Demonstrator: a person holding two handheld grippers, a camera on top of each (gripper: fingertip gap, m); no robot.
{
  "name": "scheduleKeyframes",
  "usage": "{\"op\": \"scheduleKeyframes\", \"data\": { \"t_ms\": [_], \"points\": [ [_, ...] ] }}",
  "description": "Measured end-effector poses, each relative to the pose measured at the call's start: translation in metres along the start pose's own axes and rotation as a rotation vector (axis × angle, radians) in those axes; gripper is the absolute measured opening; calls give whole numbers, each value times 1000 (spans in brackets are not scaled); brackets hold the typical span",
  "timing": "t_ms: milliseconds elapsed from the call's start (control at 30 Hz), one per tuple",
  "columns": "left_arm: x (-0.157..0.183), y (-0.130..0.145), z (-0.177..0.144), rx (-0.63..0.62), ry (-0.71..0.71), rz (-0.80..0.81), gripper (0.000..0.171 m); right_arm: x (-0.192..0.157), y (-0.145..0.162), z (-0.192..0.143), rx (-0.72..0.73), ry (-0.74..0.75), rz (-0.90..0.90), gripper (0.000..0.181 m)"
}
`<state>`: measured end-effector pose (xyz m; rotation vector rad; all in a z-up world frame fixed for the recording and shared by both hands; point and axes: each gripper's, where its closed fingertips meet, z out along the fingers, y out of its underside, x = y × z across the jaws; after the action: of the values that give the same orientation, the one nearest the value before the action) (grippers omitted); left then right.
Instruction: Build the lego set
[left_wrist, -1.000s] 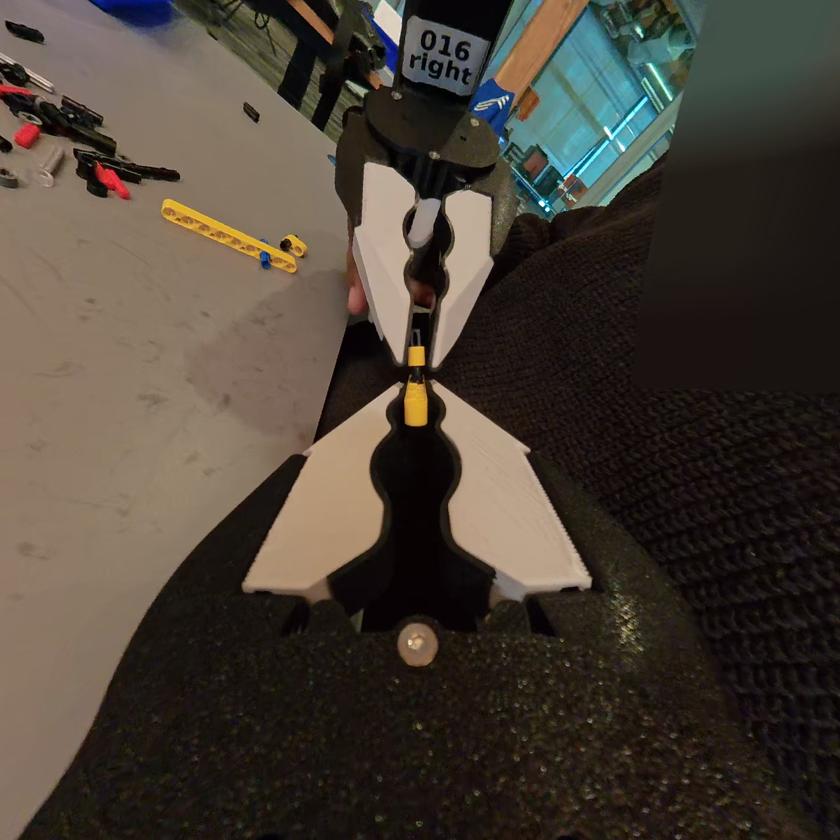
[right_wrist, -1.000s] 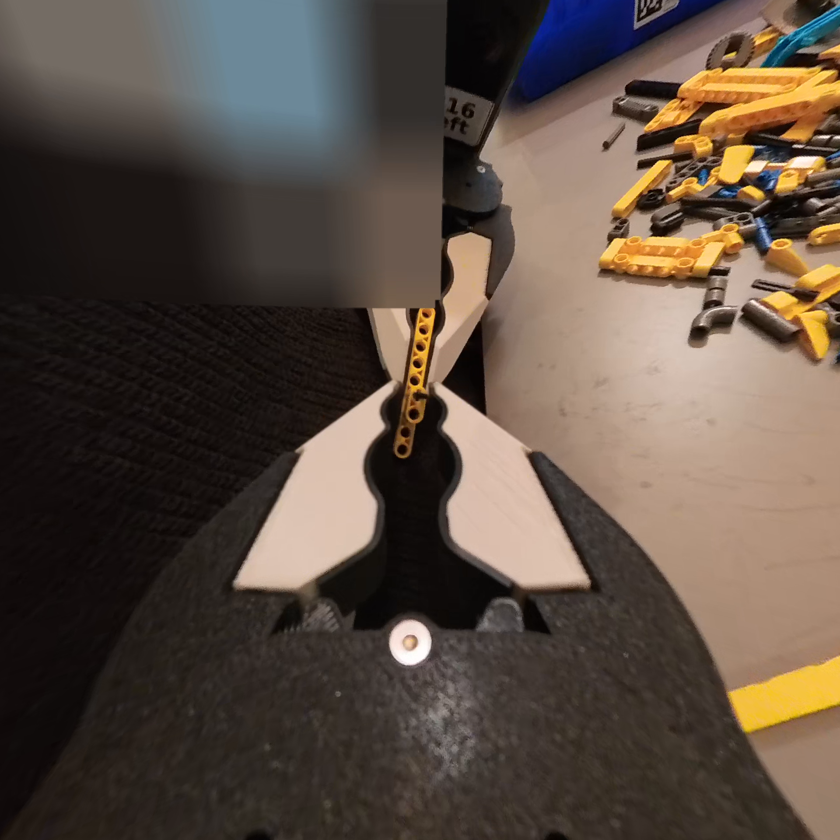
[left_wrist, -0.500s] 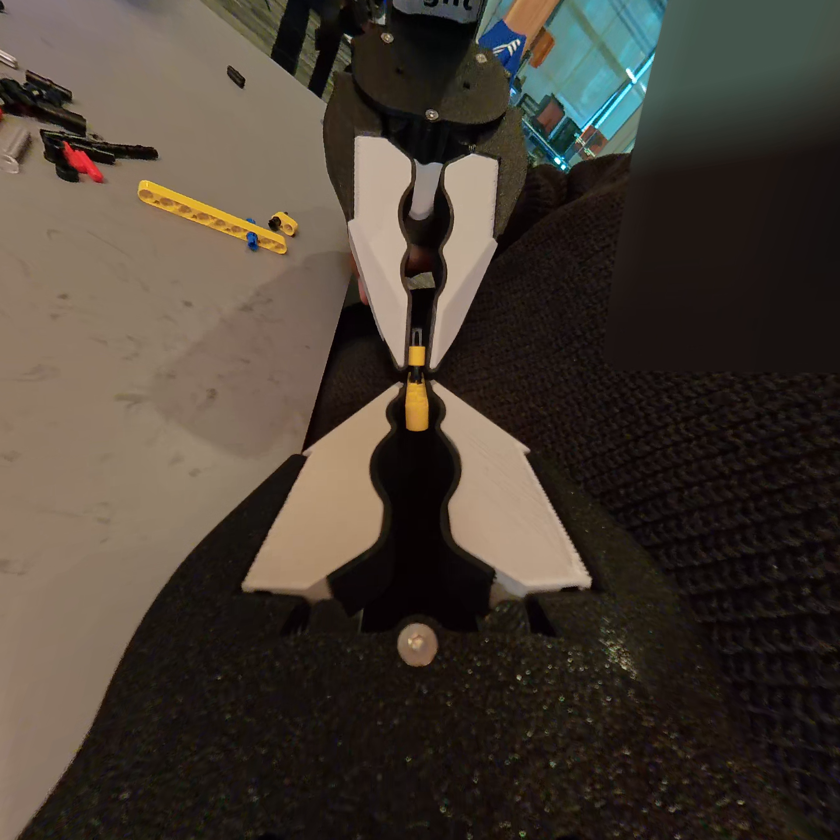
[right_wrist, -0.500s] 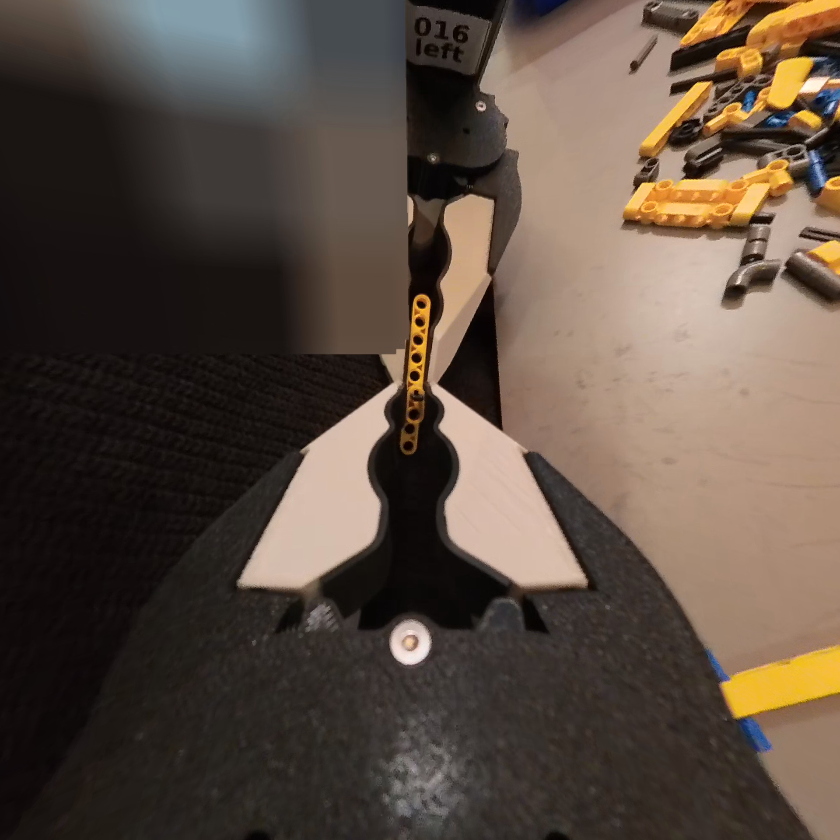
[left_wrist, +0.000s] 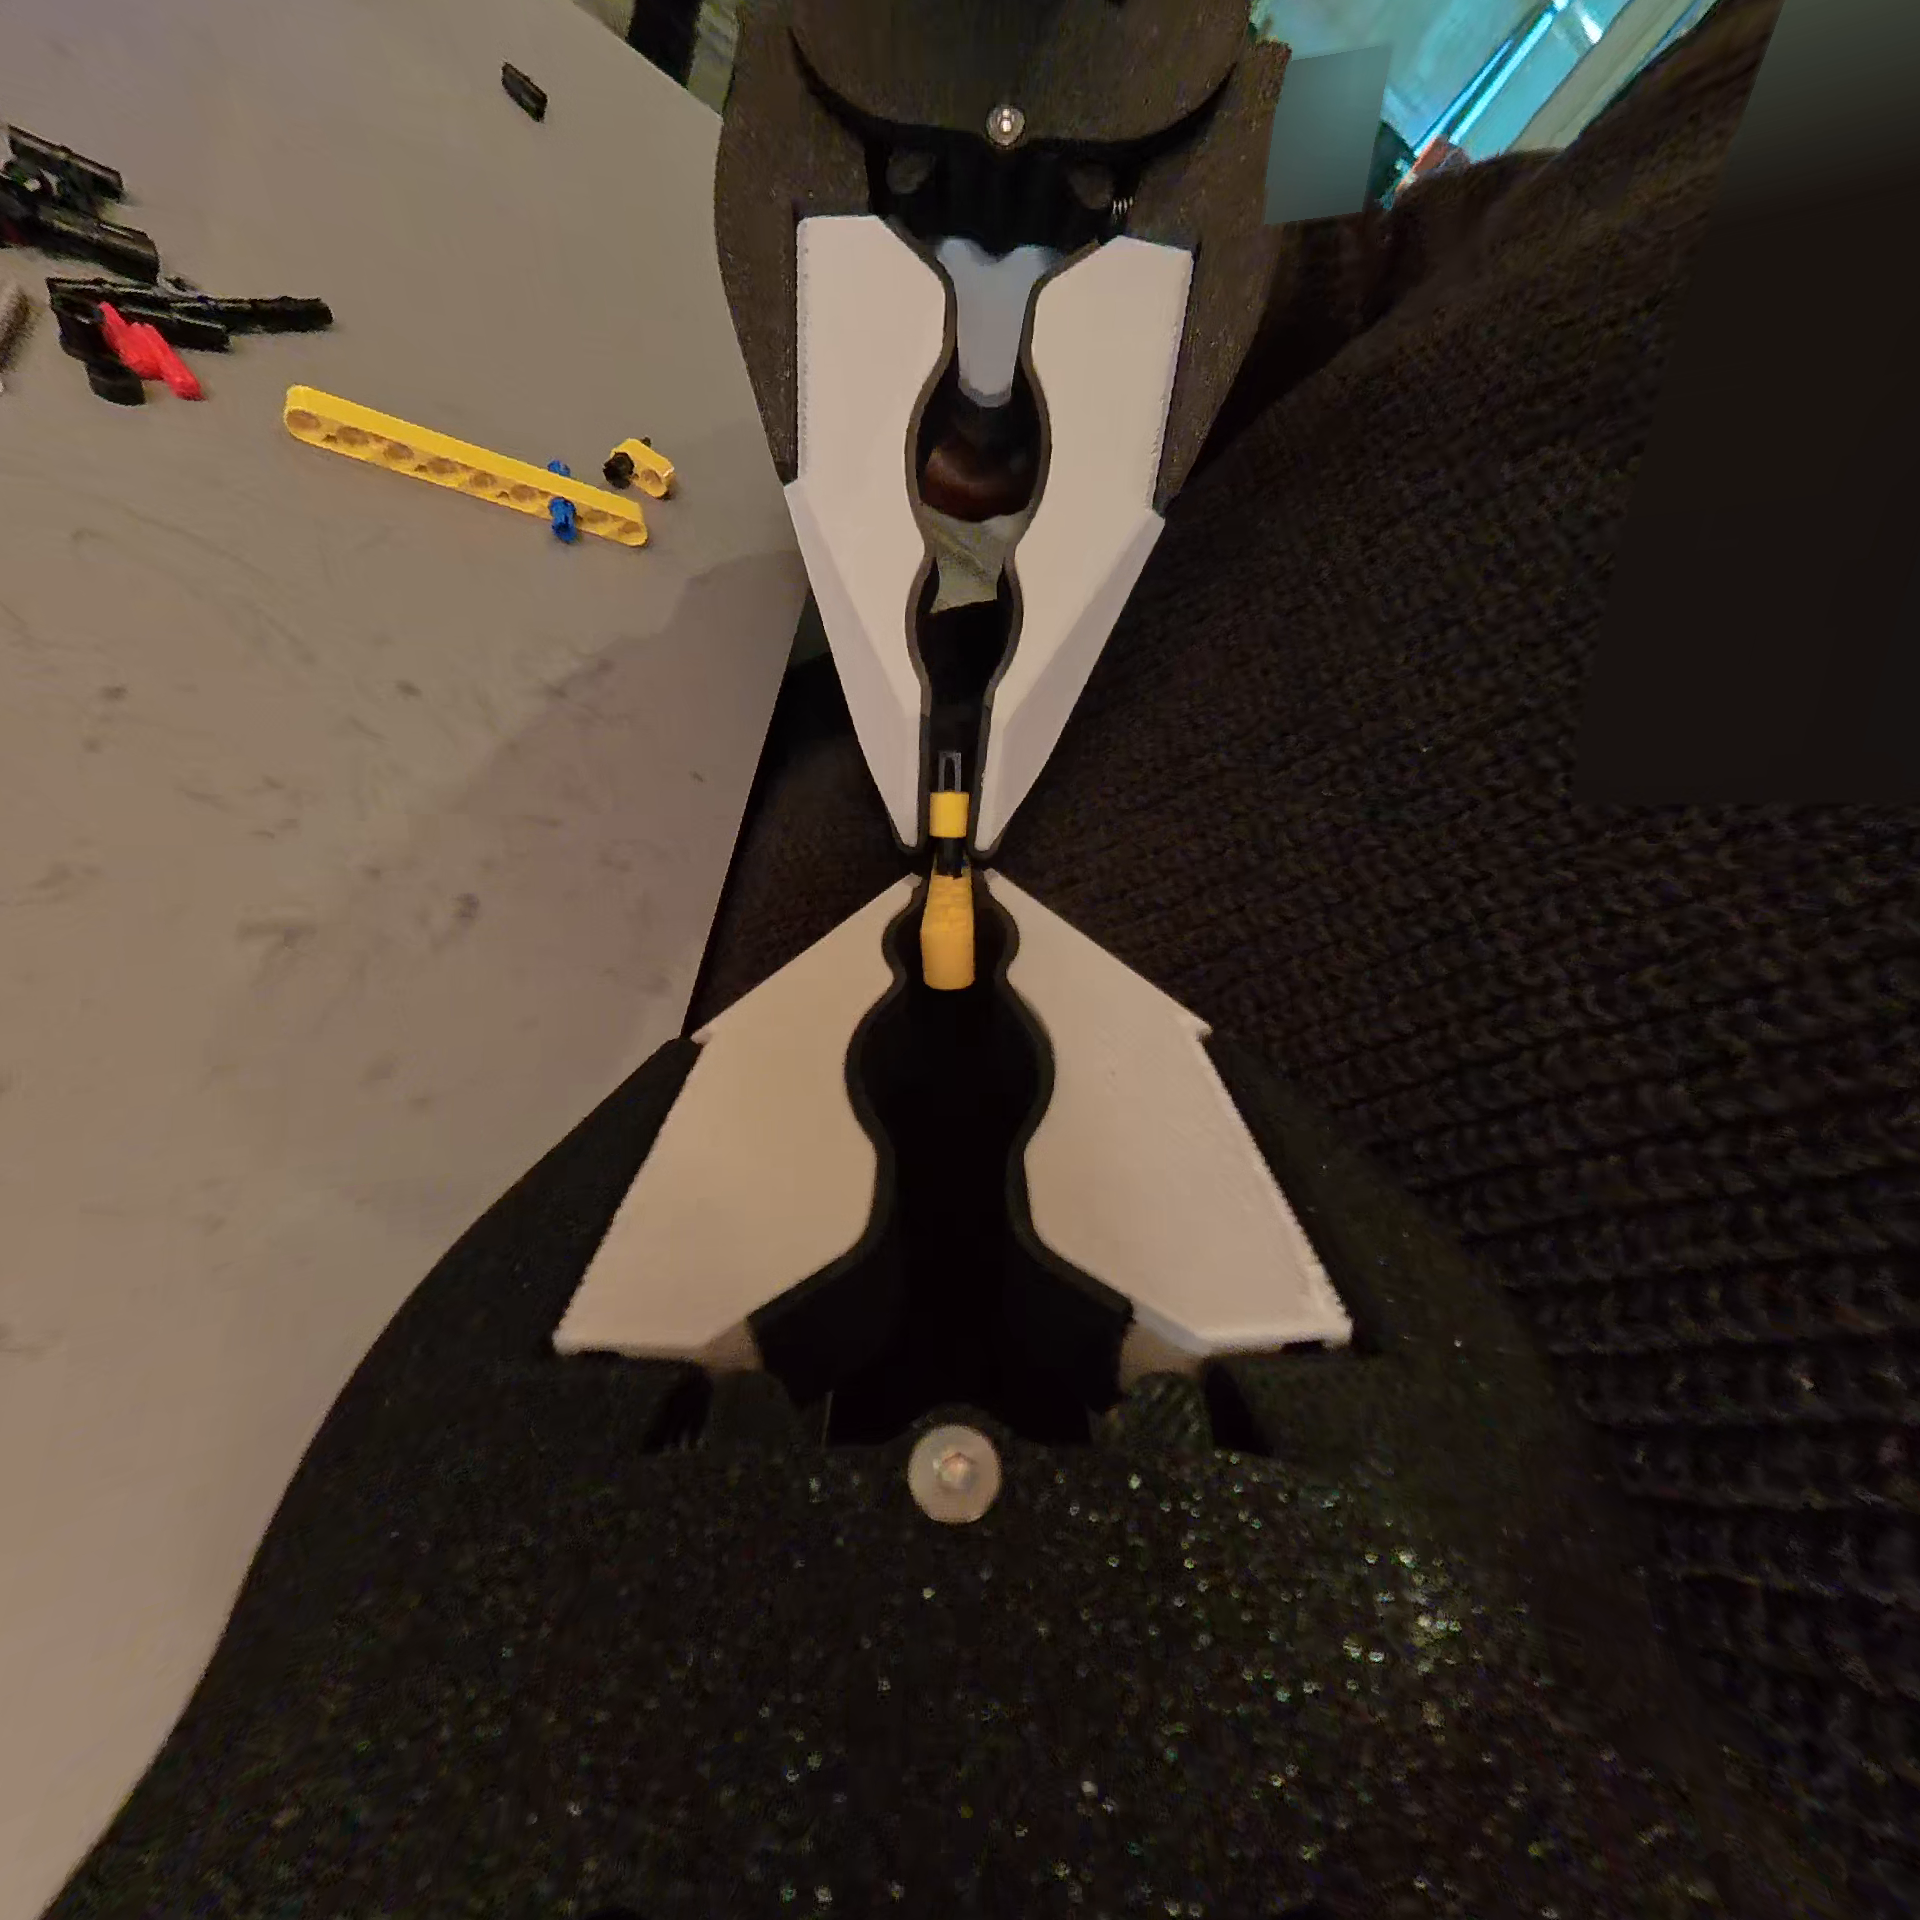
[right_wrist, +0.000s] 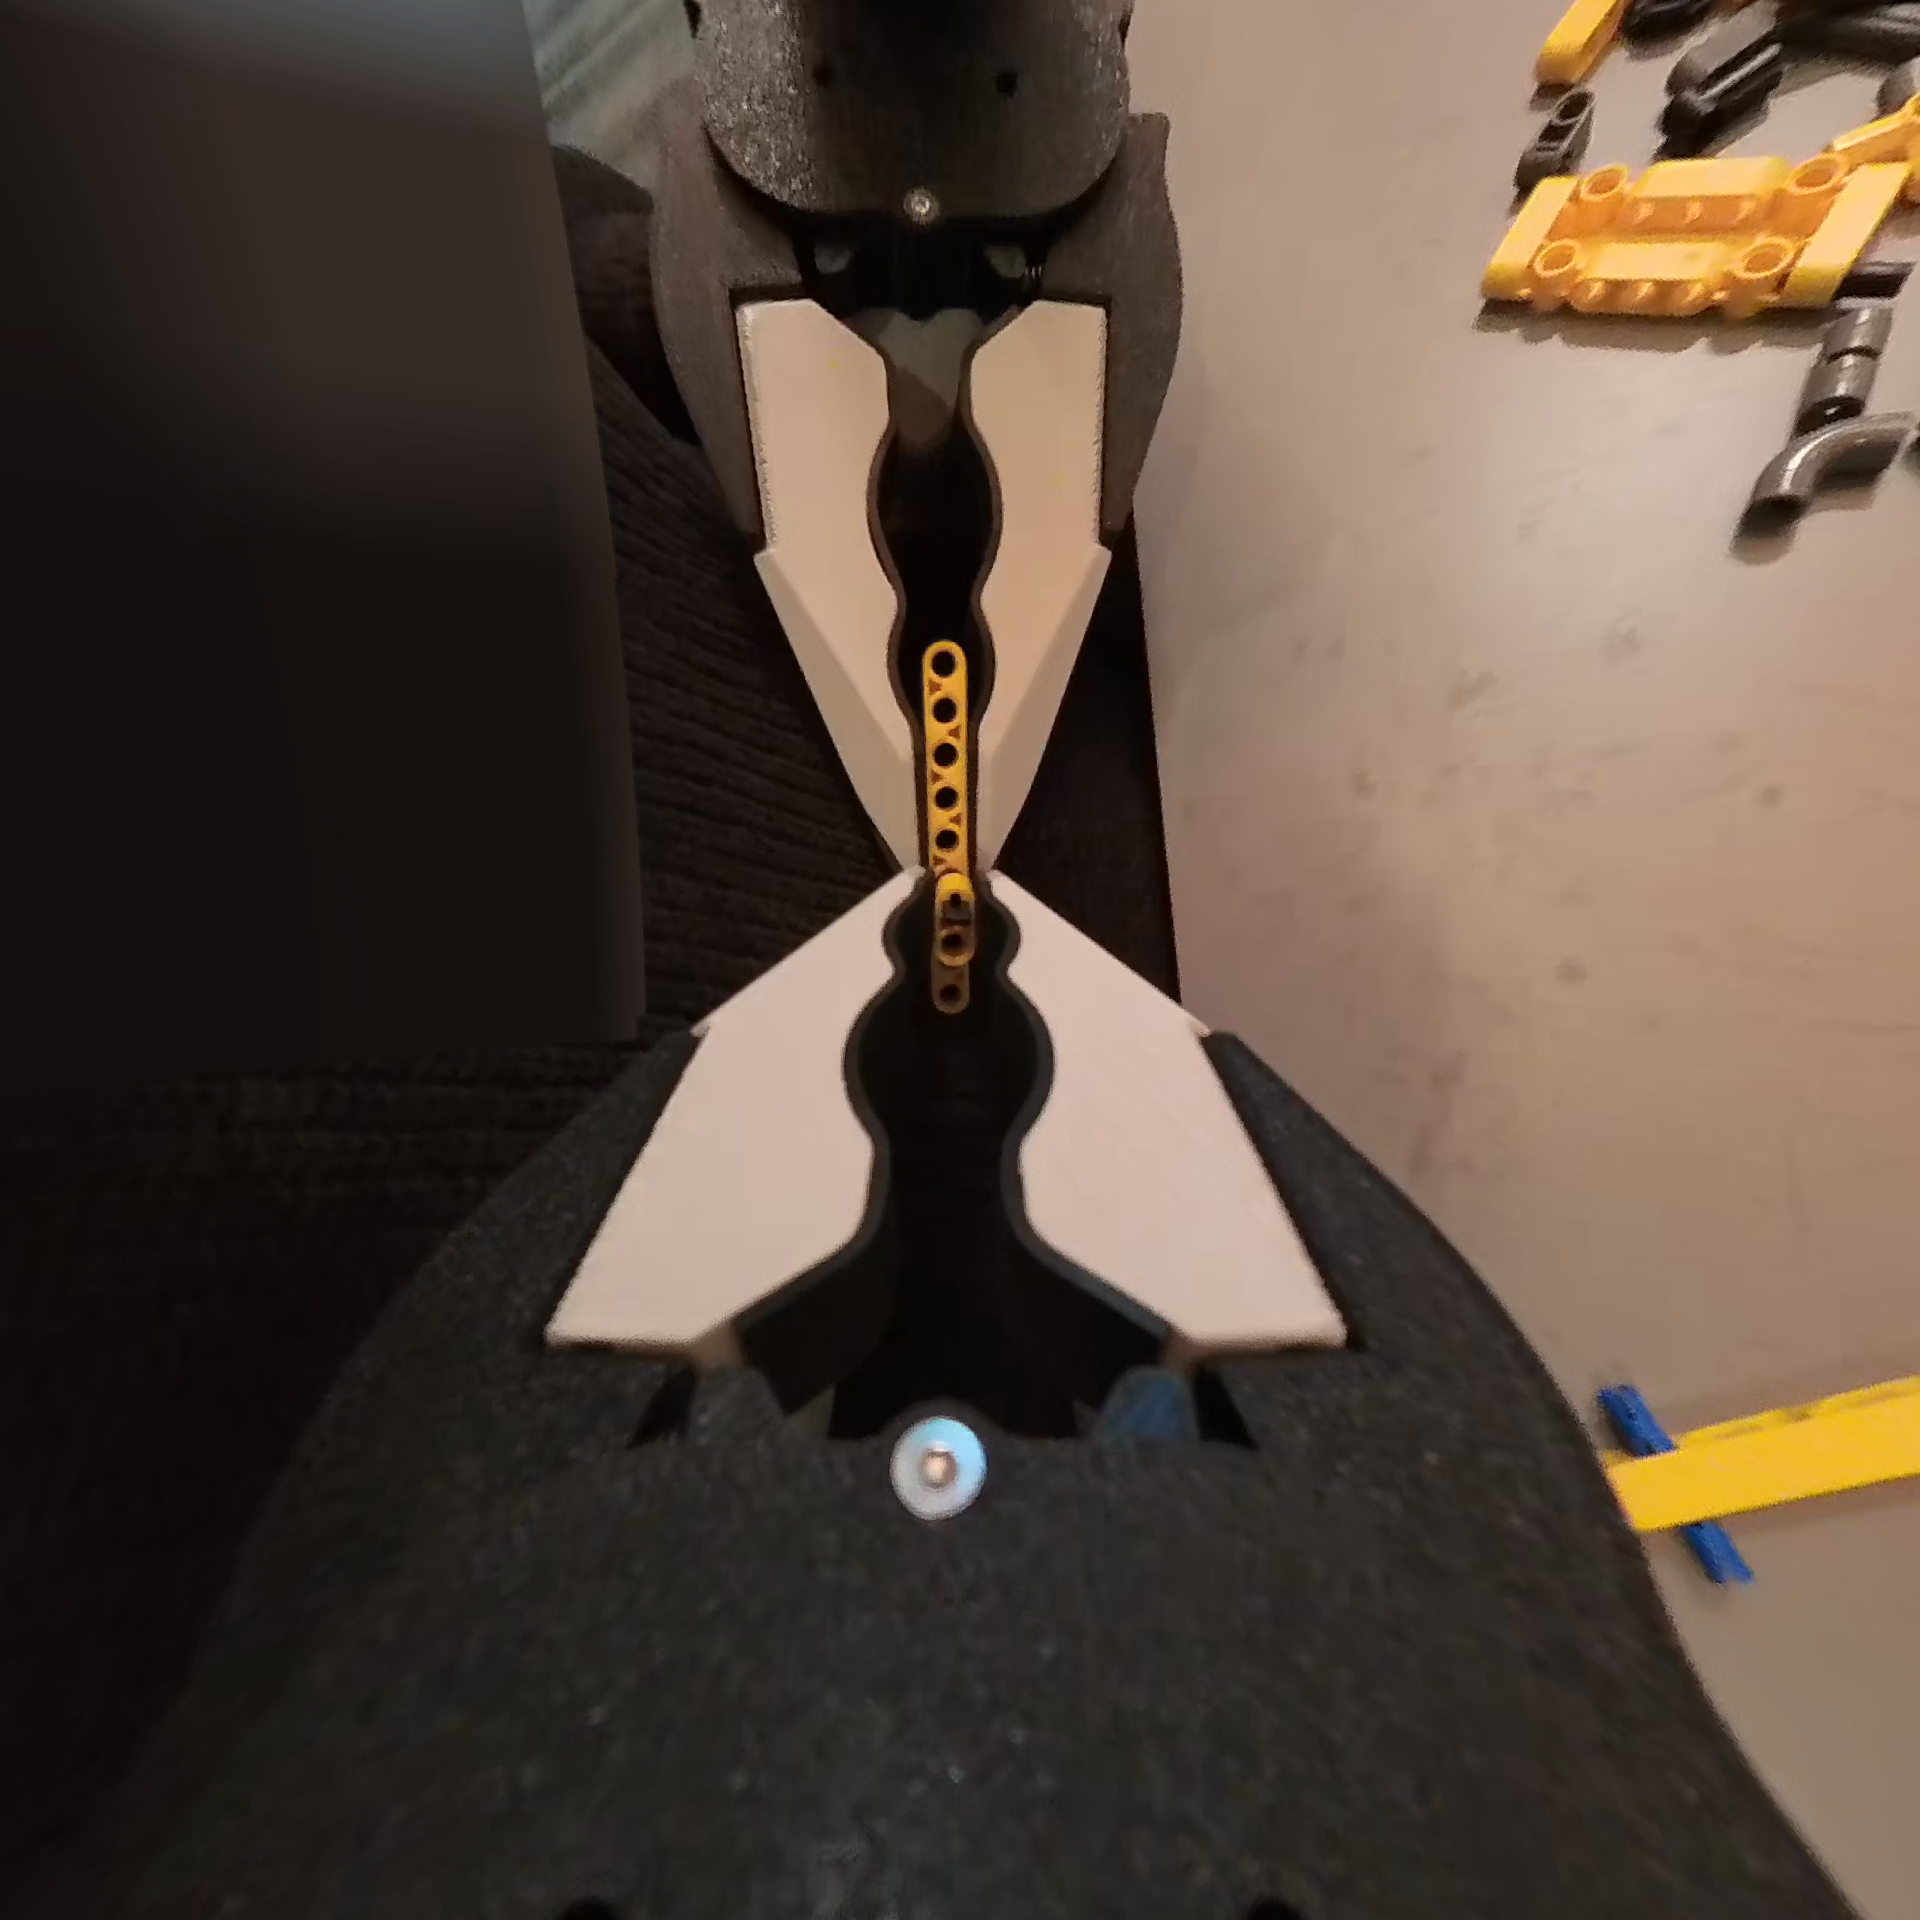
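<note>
Tip to tip beside the grey table (left_wrist: 312, 831), the left gripper (left_wrist: 948, 883) clamps a holed yellow beam (right_wrist: 948, 769) while the right gripper (right_wrist: 951, 883) pinches a small yellow connector (left_wrist: 949, 812), its black pin (left_wrist: 948, 847) meeting the beam, not visibly seated.

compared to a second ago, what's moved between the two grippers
The left gripper and right gripper each loom larger in the other's view, their bodies drawn nearer. The yellow beam, tilted before, now lines up with the fingers. Unchanged: tips meet, left shut on the beam, right on the small yellow connector.
</note>
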<state>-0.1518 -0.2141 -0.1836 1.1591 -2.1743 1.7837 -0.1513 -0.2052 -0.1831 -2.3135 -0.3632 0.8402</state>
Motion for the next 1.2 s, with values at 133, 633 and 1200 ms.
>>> {"op": "scheduleKeyframes", "data": {
  "t_ms": [133, 633, 1200],
  "points": [
    [0, 3, 2, -39, -22, 25, 6, 0, 4, 1, -79, 16, -19, 7],
    [-6, -13, -10, 80, 211, -282, 6, 5, -19, -14, 106, 25, -409, 39],
    [-40, -7, -50, 90, -8, -354, 6, 45, 4, 3, -21, 276, -443, 22]
  ]
}}
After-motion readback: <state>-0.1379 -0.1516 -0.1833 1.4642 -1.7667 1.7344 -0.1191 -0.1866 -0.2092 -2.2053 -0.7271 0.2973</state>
